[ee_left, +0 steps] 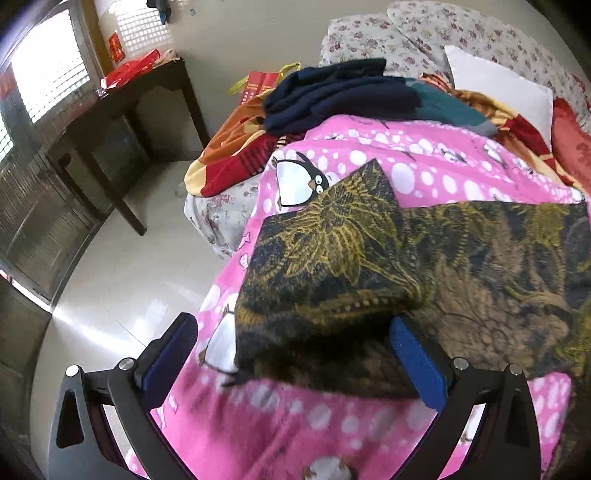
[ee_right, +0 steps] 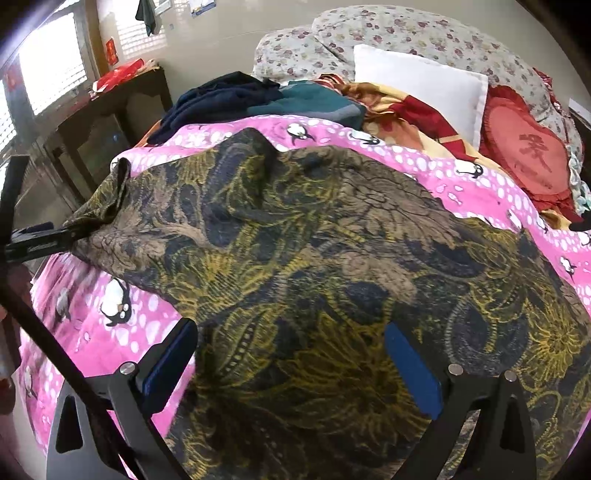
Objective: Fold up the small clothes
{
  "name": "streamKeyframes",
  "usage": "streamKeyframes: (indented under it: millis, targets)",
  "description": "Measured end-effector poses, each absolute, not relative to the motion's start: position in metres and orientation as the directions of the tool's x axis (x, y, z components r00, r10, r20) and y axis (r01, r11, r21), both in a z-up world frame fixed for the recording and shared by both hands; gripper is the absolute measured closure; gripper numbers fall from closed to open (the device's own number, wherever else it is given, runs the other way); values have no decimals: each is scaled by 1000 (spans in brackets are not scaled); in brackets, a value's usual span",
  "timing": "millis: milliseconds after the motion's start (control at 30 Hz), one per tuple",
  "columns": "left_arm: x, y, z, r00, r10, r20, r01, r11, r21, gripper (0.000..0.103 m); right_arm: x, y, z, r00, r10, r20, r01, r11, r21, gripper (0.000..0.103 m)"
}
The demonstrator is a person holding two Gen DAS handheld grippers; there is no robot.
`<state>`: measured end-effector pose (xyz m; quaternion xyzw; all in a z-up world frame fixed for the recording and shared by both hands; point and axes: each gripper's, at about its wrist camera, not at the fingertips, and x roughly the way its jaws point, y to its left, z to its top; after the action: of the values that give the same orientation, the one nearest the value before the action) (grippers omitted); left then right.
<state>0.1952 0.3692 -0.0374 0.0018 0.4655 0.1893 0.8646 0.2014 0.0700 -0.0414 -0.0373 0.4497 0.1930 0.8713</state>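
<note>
Bedroom, bed under a pink penguin quilt (ee_right: 480, 173) w/ white pillow (ee_right: 424, 88) at the back. We've got the dark gold-patterned garment (ee_right: 314, 258) spread on the quilt. Left gripper (ee_left: 295, 350): jaws apart in its own view, yet the right view shows cloth bunched at its tip, so can't tell. Right gripper (ee_right: 291, 354): jaws apart over the garment's near edge.

Daylight pours through a latticed window (ee_left: 44, 81) at the left onto a pale glossy floor (ee_left: 122, 280). A dark wooden table (ee_left: 122, 99) stands against the cream wall (ee_left: 251, 33), beside the bed (ee_left: 369, 40) with its floral sheet.
</note>
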Motion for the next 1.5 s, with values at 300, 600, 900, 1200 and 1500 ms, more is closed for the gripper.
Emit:
streamKeyframes:
  millis: [300,600,900,1200,1500]
  targets:
    - [195,382,-43,527,249,-812,-369,928,45,91,199,63,-45,510,295,-808,-358,927,112,1]
    - [175,364,-5,609,97,-787,-303,946,-118,98,200,28,-39,516,304,-801,-292,941,169,1]
    - [172,257,63,691,-155,-706,-36,968,-248,98,197,-31,-18,574,274,-771,-198,961,194,1]
    - [191,121,85,661,-436,-611,256,896,-363,94,188,-107,-7,629,218,-746,-72,972,223,0]
    - [210,97,-20,459,-317,-830,198,947,-253,50,191,-142,-34,577,195,-793,-28,975,220,0]
